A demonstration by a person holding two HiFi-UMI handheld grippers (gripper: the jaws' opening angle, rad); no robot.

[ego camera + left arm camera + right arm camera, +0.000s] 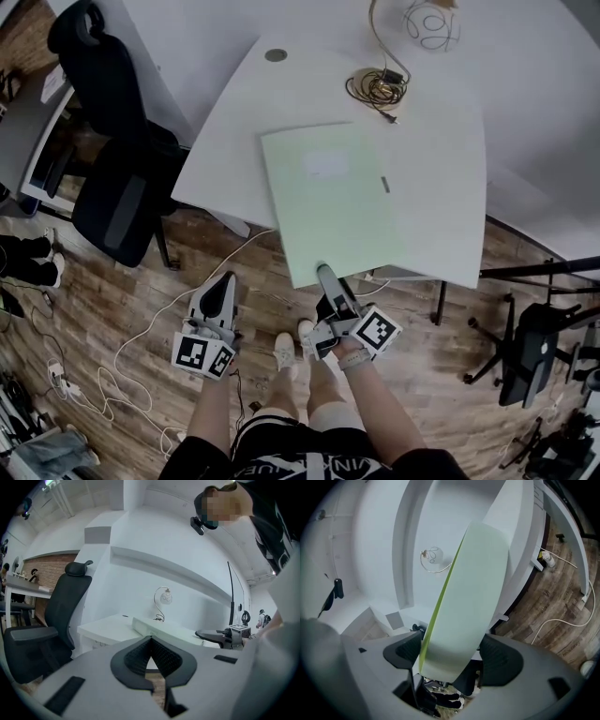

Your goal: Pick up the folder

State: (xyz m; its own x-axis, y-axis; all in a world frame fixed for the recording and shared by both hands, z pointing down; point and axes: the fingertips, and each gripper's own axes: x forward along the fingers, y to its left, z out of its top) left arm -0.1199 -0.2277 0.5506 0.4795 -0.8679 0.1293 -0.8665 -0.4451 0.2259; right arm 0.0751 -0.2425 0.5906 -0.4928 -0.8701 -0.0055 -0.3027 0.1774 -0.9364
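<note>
Lying flat on the white table [441, 141], the pale green folder [333, 202] fills the centre of the head view, its near edge jutting past the table's rim above the wooden floor [112, 309].

Right gripper [323, 277], lower centre: the jaws stand wide apart on either side of that overhanging edge. In the right gripper view the folder [473, 597] runs up between the two pads of the gripper [450, 653]. A clear gap shows at the pad on the right of the frame. Contact with the other pad cannot be told, and nothing is clamped.

Left gripper [223, 281], lower left: it is held over the floor, well apart from the folder. In the left gripper view its [151, 641] pads meet at the tips with nothing between them.

Upper centre: a coil of cable [375, 86] lies on the table beyond the folder.

Upper left: a black office chair [112, 178] stands beside the table.
</note>
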